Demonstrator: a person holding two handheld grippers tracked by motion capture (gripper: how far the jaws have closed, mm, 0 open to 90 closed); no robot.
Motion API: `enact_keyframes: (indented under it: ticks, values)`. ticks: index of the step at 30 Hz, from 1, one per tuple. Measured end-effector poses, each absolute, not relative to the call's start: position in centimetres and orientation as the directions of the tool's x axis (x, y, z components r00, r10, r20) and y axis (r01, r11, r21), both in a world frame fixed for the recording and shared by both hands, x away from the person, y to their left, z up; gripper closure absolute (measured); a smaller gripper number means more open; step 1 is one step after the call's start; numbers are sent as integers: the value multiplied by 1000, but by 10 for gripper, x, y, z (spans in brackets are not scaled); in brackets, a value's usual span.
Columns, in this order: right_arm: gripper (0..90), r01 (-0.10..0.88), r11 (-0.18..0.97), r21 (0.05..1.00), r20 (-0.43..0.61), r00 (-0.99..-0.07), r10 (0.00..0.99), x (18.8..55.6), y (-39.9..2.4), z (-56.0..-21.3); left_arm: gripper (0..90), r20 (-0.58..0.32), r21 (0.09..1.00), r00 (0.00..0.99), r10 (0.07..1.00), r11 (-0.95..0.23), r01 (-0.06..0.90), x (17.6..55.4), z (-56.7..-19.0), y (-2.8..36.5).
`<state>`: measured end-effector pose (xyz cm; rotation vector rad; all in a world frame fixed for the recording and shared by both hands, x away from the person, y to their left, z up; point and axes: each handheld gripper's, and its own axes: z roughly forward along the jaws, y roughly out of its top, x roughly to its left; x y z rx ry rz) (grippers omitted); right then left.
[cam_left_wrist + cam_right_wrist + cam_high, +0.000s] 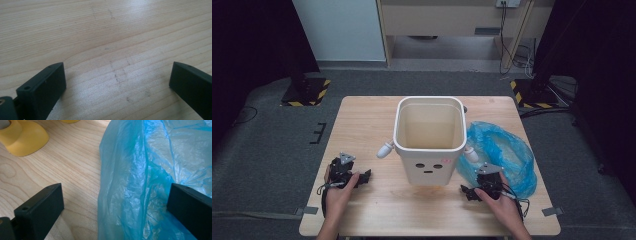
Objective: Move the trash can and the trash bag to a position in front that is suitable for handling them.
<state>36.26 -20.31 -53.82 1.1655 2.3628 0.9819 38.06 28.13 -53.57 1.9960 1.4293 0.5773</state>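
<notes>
On the table (377, 210), near its front edge, both grippers rest wide open and hold nothing. Right gripper (115, 202) has the blue bag (140, 182) between its jaws, beside the white bin (430, 145). Left gripper (117, 80) faces bare wood.

We see a blue bag (504, 152), thin crinkled translucent plastic, lying loose and crumpled on the table's right side, just beside the bin (430, 140). That bin is white, open-topped and upright at the table's middle, a little face on its front. The bag's folded edge (130, 182) rises in soft pleats.
</notes>
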Motion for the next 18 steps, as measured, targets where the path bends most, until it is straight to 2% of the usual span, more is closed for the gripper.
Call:
enact_keyframes:
  ticks: [10, 13, 18]
  values:
    - [6, 573, 419, 705, 12, -600, 800, 362, -202, -538, 7, -2, 684, 329, 944, -239, 690, 379, -534, 280]
    - [5, 574, 417, 705, 13, -597, 802, 362, -201, -538, 37, -36, 686, 350, 936, -232, 690, 378, -531, 278]
    - [5, 577, 411, 705, 13, -590, 807, 362, -201, -538, 46, -37, 705, 386, 922, -249, 664, 378, -512, 274]
